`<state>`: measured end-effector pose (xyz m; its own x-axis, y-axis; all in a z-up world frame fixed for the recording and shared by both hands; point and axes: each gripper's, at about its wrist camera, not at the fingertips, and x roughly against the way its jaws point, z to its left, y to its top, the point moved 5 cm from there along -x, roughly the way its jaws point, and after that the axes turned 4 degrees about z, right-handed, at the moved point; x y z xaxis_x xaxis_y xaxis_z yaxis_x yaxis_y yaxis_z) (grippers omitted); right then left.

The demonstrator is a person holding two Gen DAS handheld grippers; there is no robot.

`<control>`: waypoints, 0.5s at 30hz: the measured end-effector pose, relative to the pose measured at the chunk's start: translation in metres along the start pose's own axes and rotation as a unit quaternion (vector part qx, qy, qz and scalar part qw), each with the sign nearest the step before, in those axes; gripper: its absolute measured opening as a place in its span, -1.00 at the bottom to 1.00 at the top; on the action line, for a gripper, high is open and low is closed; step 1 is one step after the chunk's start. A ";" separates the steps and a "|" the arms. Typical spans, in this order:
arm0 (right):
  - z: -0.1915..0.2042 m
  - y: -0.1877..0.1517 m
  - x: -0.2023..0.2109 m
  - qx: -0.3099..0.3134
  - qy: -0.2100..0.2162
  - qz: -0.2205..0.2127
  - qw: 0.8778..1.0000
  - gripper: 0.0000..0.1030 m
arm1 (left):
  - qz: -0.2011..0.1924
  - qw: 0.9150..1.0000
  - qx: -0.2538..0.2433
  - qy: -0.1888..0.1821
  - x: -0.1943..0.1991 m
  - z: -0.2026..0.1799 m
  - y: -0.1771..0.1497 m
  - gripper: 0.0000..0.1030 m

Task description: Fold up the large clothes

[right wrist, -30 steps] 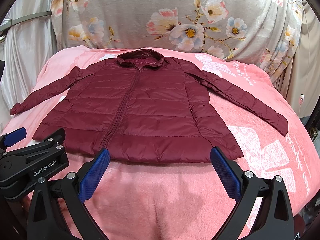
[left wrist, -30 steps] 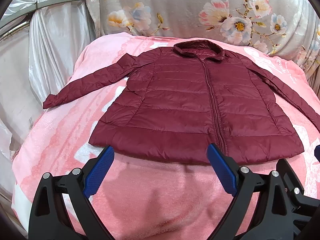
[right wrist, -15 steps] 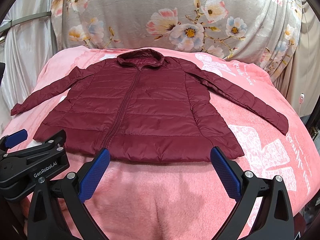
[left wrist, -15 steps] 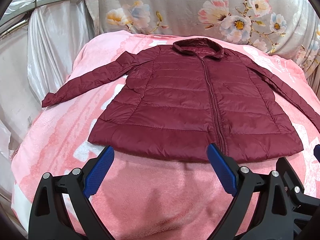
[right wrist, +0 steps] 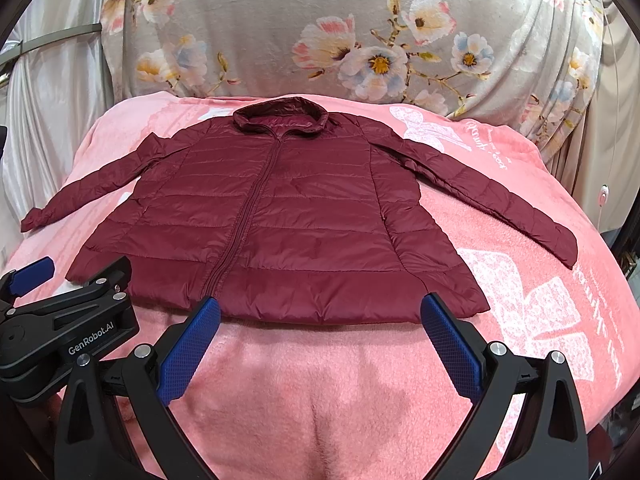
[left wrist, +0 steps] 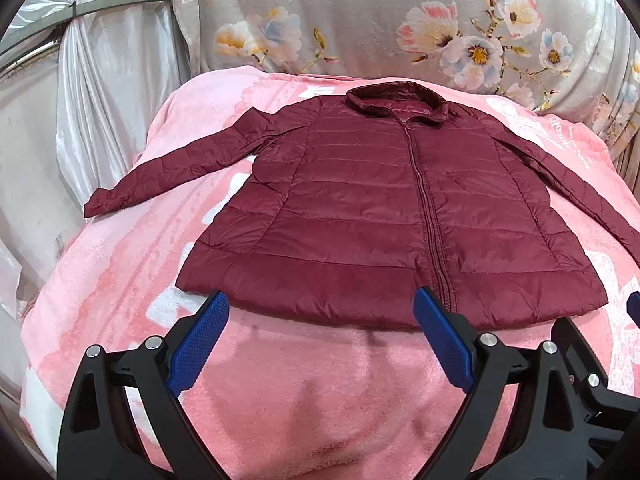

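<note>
"GenRobot.AI" stands on the left claw (right wrist: pixel 30 274) body.

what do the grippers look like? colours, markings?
Both match: black plastic frames with silver bolt heads and blue cross-hatched pads on the two fingers. The left gripper carries white "GenRobot.AI" lettering, seen from the right wrist view. Right gripper is the same. No cables or sleeves visible.

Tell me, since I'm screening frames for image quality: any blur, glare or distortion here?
Left wrist view: sharp, evenly lit, black fisheye corners; the puffer jacket hem bows, faint sheen on the satin curtain. Right wrist view: equally sharp, soft shadows on the pink blanket under the open right claw, no glare.
</note>
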<state>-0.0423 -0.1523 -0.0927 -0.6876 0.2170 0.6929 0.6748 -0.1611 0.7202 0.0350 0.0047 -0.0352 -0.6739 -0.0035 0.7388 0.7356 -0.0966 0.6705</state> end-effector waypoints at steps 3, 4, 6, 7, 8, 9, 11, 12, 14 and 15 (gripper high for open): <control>0.006 -0.003 0.002 0.001 -0.001 0.000 1.000 0.90 | 0.004 1.000 0.002 -0.004 -0.002 0.000 -0.001 0.75; 0.002 -0.001 0.003 0.000 -0.001 0.000 1.000 0.90 | 0.005 1.000 0.003 -0.006 -0.002 0.000 -0.001 0.75; 0.005 -0.003 0.002 0.000 -0.001 0.000 1.000 0.90 | 0.005 1.000 0.003 -0.005 -0.002 0.000 -0.001 0.75; 0.002 -0.001 0.002 0.000 -0.001 0.000 1.000 0.90 | 0.005 1.000 0.003 -0.005 -0.002 0.000 -0.001 0.75; 0.001 -0.001 0.002 0.000 -0.001 0.000 1.000 0.90 | 0.004 1.000 0.002 -0.005 -0.002 0.000 -0.001 0.75; 0.002 -0.001 0.002 0.000 0.000 0.000 1.000 0.90 | 0.000 1.000 0.001 -0.004 -0.002 0.000 0.000 0.75; 0.001 0.000 0.002 0.001 -0.001 0.000 1.000 0.90 | -0.006 1.000 -0.003 0.001 -0.001 -0.001 0.000 0.75; 0.002 -0.001 0.002 0.001 -0.001 0.000 1.000 0.90 | -0.009 1.000 -0.006 0.004 -0.001 -0.001 0.000 0.75; 0.003 -0.001 0.001 -0.001 0.000 0.001 1.000 0.90 | -0.010 1.000 -0.006 0.004 -0.001 -0.001 0.000 0.75; 0.000 0.001 0.002 -0.001 0.000 0.001 1.000 0.90 | -0.010 1.000 -0.004 0.004 -0.001 -0.001 0.000 0.75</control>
<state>-0.0429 -0.1517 -0.0910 -0.6868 0.2162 0.6939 0.6753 -0.1631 0.7193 0.0359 0.0036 -0.0363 -0.6887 -0.0088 0.7250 0.7216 -0.1056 0.6842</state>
